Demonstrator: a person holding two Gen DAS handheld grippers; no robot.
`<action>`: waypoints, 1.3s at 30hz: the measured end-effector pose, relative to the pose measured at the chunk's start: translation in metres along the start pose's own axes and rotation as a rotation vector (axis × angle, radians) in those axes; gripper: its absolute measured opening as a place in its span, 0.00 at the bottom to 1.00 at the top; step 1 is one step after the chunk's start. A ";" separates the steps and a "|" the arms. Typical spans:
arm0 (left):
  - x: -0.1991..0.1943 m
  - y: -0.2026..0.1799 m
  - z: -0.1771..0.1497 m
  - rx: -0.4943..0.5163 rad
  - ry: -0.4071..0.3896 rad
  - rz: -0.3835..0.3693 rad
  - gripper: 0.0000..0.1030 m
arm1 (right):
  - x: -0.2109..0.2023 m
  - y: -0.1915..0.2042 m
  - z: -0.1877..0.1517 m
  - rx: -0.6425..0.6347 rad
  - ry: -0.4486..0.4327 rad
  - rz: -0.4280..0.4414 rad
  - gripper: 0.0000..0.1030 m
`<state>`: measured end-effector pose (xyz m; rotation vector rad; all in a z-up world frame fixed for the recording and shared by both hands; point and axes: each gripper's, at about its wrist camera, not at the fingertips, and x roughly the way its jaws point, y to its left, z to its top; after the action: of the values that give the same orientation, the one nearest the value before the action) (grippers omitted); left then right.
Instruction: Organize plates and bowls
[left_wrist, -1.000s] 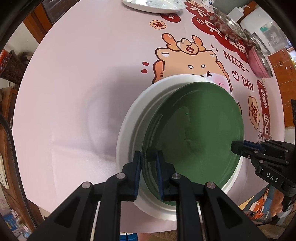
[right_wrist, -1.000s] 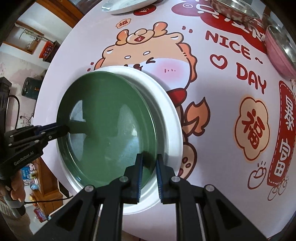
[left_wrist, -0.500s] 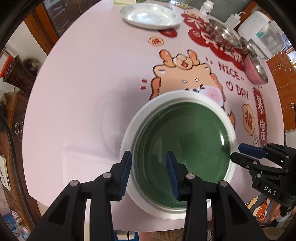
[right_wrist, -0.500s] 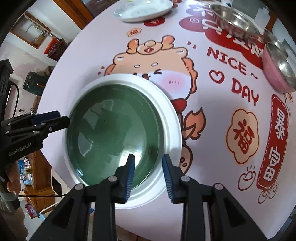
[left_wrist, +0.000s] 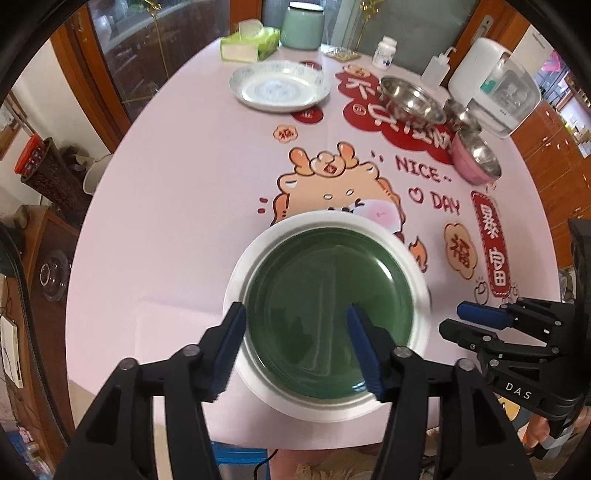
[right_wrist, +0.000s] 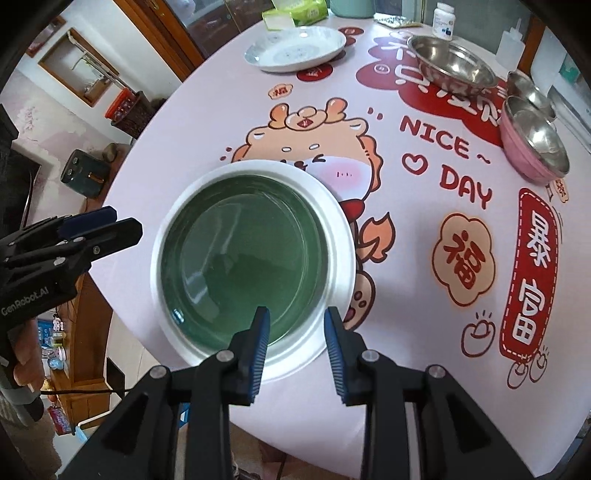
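A green plate (left_wrist: 327, 314) (right_wrist: 243, 258) lies flat inside a larger white plate (left_wrist: 240, 266) (right_wrist: 340, 229) near the table's front edge. My left gripper (left_wrist: 295, 347) is open and empty, raised above the plates' near rim. My right gripper (right_wrist: 297, 343) is open and empty above their near right rim; it also shows in the left wrist view (left_wrist: 480, 321). A patterned white plate (left_wrist: 279, 86) (right_wrist: 295, 48) sits far back. A large steel bowl (left_wrist: 410, 98) (right_wrist: 450, 66), a small steel bowl (right_wrist: 530, 92) and a pink bowl (left_wrist: 476, 158) (right_wrist: 535, 151) stand at the back right.
The round table (left_wrist: 166, 221) has a pink cartoon cloth. A tissue box (left_wrist: 249, 44), green jar (left_wrist: 303, 24), pill bottle (left_wrist: 384, 51), squeeze bottle (left_wrist: 436, 68) and white appliance (left_wrist: 495, 81) line the far edge. Cabinets stand left of the table.
Both grippers let go of the green plate, opened wide and drew back and up. The green plate now rests centred in the white plate.
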<state>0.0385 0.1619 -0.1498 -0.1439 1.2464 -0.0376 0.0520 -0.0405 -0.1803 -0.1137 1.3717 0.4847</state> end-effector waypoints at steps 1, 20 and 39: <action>-0.006 -0.001 -0.002 -0.002 -0.015 0.002 0.59 | -0.005 0.000 -0.002 -0.002 -0.010 0.002 0.29; -0.089 0.007 0.054 0.103 -0.205 0.100 0.73 | -0.096 0.005 0.060 0.015 -0.219 -0.042 0.29; 0.018 0.114 0.299 0.089 -0.197 0.052 0.78 | -0.046 -0.061 0.278 0.264 -0.253 -0.048 0.29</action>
<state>0.3218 0.2995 -0.0881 -0.0369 1.0492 -0.0325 0.3243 -0.0088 -0.0899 0.1271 1.1693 0.2635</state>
